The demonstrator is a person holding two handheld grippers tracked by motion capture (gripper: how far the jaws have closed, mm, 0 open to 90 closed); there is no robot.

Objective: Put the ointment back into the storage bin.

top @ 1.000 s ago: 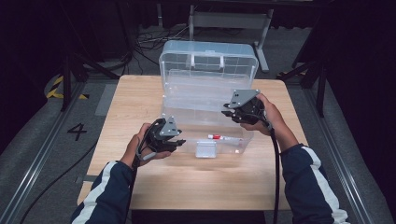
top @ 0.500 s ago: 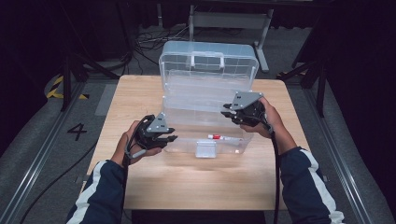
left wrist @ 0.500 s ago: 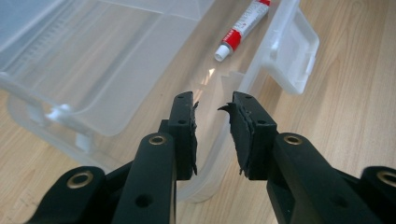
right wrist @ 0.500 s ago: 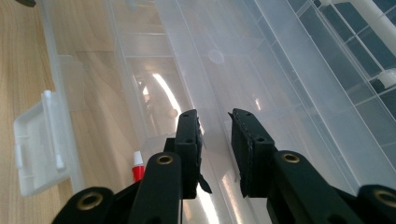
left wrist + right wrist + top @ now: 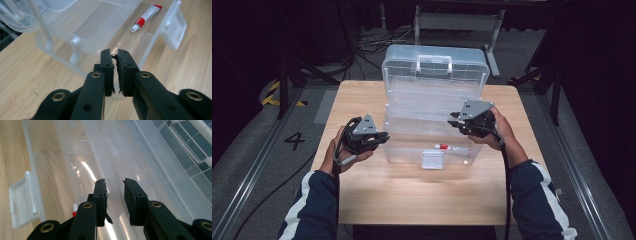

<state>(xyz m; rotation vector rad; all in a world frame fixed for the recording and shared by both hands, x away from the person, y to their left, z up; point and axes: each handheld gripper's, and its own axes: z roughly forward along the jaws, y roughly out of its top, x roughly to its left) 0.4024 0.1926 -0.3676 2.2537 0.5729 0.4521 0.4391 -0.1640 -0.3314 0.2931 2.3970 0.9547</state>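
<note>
Now | left hand-held gripper (image 5: 114, 58) closed (empty) | beside clear box (image 5: 432, 107)

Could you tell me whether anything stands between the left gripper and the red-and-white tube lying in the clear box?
Yes. The left gripper sits outside the clear box, at its left end, so the box's transparent wall stands between it and the tube on the box floor. A tray overhangs part of the interior, but the tube lies uncovered from above.

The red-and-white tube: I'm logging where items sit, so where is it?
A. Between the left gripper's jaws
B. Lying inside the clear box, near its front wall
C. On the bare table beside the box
B: the tube lies inside the clear box, behind the front latch.
</note>
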